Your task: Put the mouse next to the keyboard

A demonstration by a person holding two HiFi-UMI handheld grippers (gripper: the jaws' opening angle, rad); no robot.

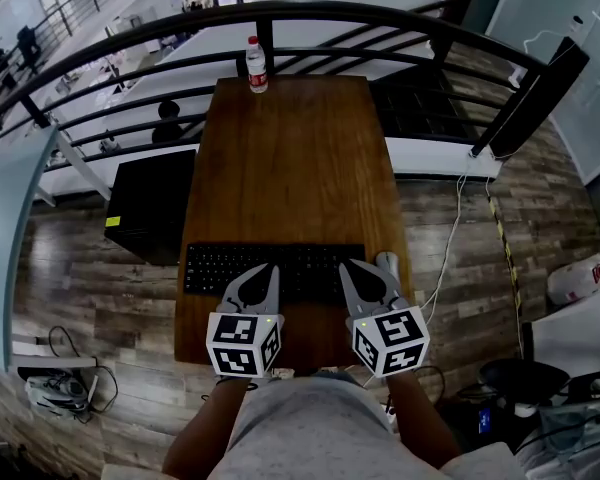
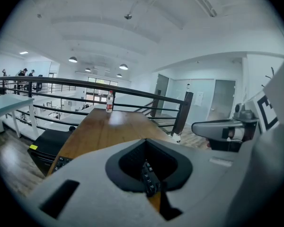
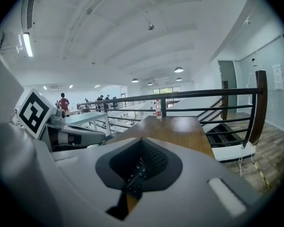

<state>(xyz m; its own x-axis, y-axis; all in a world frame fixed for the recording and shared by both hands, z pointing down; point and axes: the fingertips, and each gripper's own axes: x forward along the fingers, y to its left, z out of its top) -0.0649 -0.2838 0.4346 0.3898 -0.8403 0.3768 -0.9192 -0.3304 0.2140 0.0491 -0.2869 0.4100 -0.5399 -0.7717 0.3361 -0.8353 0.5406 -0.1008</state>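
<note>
Left gripper (image 1: 264,272) and right gripper (image 1: 364,272) — both are hovering over the keyboard (image 1: 220,266), jaws fully together, holding nothing. Mouse (image 1: 387,263) is lying just beside the keyboard's 3 o'clock end.

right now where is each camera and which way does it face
head view: on the person's head, looking steeply down at table, keyboard, mouse; left gripper, right gripper and forearms show.
left gripper view: on the left gripper, facing along the table to the bottle; its shut jaws and the right gripper show.
right gripper view: on the right gripper, facing the same way; its shut jaws and the left gripper show.
shared: both gripper views show the bottle.
</note>
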